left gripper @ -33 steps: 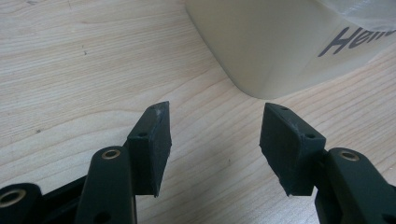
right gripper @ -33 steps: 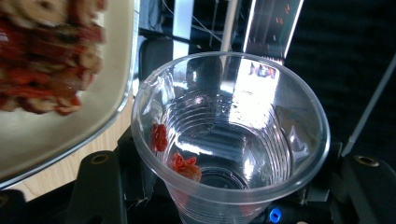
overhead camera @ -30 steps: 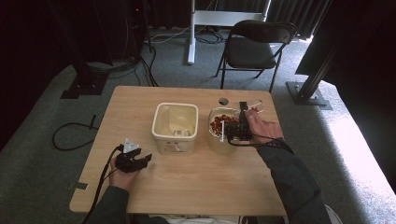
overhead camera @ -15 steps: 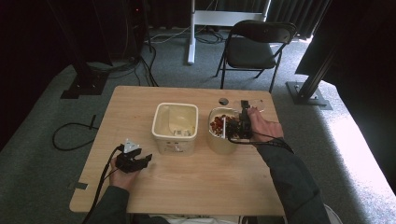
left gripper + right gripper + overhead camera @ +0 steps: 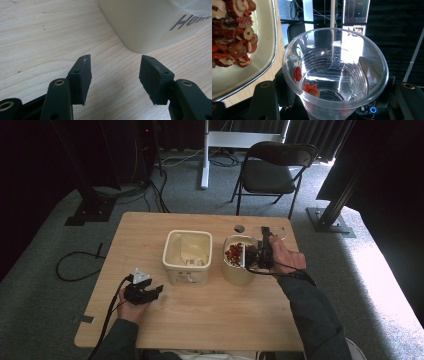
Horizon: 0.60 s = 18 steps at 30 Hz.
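High view: wooden table [image 5: 200, 320]; empty cream tub [image 5: 187, 255] at centre; second tub [image 5: 235, 267] of red dried fruit just right of it; right gripper [image 5: 261, 254] at that tub's rim; left gripper [image 5: 145, 292] resting near the empty tub. Left gripper view: jaws spread, nothing between, cream tub ahead. Right gripper view: jaws pinching a clear plastic cup [image 5: 337, 75], few red fruit pieces [image 5: 310, 90] inside, beside the fruit tub.

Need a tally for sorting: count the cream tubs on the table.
2: an empty cream tub mid-table, and a second tub just right of it, holding red dried-fruit slices, beside the right tool gripping a clear cup.
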Each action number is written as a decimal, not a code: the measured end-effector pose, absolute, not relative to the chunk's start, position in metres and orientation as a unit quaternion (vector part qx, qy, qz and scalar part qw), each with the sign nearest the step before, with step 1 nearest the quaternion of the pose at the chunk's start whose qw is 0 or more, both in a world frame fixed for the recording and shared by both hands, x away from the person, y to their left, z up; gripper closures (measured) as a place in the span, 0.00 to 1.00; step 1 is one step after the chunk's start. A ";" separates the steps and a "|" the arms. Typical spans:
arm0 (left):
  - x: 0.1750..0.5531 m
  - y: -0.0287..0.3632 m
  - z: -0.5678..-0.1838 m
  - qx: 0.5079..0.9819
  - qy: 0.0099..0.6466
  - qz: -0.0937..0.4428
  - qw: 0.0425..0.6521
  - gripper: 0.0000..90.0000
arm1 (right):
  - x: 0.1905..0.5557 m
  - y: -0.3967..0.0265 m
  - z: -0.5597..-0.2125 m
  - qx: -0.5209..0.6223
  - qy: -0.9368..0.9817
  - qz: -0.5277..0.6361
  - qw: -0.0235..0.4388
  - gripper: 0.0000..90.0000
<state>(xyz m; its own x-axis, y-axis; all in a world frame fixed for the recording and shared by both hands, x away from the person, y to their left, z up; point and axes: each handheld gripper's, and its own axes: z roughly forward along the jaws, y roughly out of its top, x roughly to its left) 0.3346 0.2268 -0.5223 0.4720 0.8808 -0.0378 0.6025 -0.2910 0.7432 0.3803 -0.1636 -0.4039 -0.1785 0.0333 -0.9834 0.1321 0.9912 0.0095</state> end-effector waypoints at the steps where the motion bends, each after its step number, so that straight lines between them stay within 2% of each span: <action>1: 0.335 0.227 -0.522 0.779 0.476 0.194 0.359 0.49 | 0.380 -0.165 -0.403 0.058 0.768 -0.032 0.637 0.40; 11: 0.335 0.226 -0.523 0.783 0.474 0.192 0.354 0.49 | 0.376 -0.171 -0.393 0.104 0.774 0.041 0.623 0.40; 18: 0.335 0.227 -0.522 0.780 0.476 0.194 0.356 0.49 | 0.375 -0.173 -0.382 0.145 0.789 0.117 0.586 0.40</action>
